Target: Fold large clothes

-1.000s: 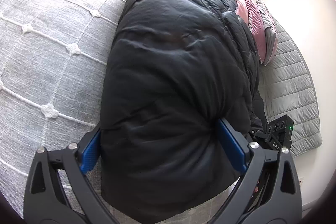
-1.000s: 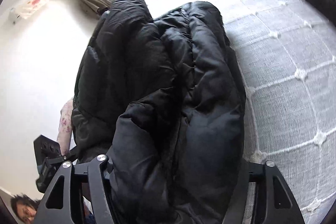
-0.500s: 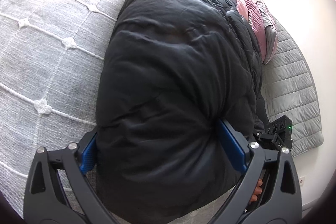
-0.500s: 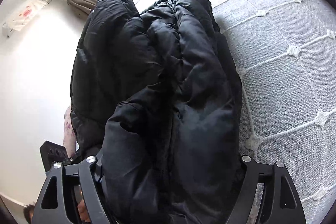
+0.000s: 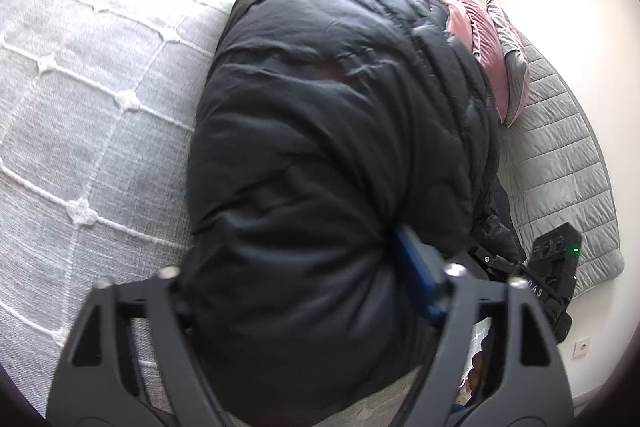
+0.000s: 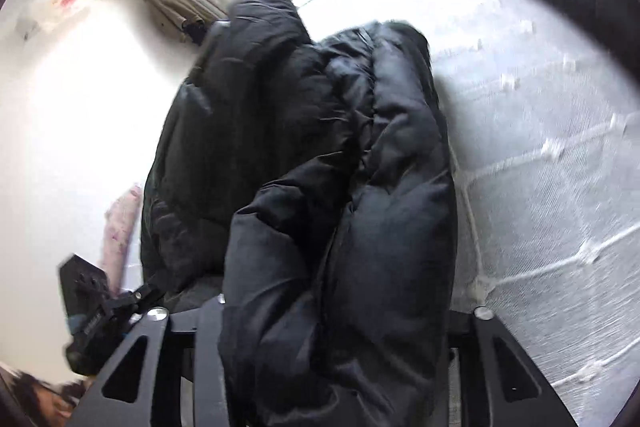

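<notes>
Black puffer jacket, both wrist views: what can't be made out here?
- Left view: the jacket buries the left hand-held gripper, hiding its left fingertip.
- Right view: motion blur; jacket hides the right hand-held gripper's fingertips.
- Fold layers: unreadable in either view.

Read only one marking: the white letters "D A S", printed on the black device (image 5: 550, 281) at about four o'clock in the left wrist view, just below its green light. Could not tell whether more letters ran on past these three, the rest being hidden or too small. Spotted red marks on a pale wall fixture (image 6: 60, 7) at about ten o'clock in the right wrist view, too blurred to read as text. Found nothing else legible anywhere in either view.
</notes>
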`<state>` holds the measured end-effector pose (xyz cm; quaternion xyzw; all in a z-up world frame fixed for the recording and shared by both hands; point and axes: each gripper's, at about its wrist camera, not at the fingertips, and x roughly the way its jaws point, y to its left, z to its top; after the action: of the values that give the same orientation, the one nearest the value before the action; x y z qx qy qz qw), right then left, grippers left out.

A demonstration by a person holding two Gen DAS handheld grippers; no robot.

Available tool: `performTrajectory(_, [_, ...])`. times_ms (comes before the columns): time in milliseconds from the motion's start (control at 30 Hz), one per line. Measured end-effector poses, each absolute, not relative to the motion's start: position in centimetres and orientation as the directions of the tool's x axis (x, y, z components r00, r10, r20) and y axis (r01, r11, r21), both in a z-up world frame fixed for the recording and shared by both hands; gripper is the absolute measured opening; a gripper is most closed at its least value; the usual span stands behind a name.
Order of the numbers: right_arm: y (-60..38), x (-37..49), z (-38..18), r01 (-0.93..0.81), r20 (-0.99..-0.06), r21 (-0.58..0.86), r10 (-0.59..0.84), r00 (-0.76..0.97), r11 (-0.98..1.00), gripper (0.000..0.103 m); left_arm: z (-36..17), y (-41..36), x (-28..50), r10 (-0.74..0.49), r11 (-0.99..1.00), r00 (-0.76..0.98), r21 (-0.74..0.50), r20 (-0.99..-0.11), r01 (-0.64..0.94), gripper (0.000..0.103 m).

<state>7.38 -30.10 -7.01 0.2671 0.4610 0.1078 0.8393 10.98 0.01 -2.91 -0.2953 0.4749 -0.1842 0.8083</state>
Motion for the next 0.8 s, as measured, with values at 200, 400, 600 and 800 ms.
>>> performTrajectory(200, [-27.5,6.4,-4.0,-0.022,-0.713,0.351,0.282,0.642,0.936,0.025,-2.1,-0.2,11.1,-0.574,0.764,0.508,-0.644,-0.642,0.050,0.042])
performTrajectory(400, [-27.0,5.4,-2.0,-0.073,-0.660,0.238,0.217,0.719,0.968,0.023,-1.4,-0.7,10.8,-0.599,0.744,0.526,-0.662,-0.603,0.088,0.034])
performTrajectory(600, [-27.5,4.9,-0.4,-0.075,-0.620,0.169,0.165,0.767,0.983,0.022,-0.5,-1.5,10.4,-0.610,0.739,0.542,-0.663,-0.578,0.124,0.032])
performTrajectory(800, [-27.9,4.3,1.5,-0.085,-0.569,0.175,0.171,0.805,0.981,0.021,1.0,-1.2,10.0,-0.628,0.722,0.570,-0.670,-0.529,0.174,0.031])
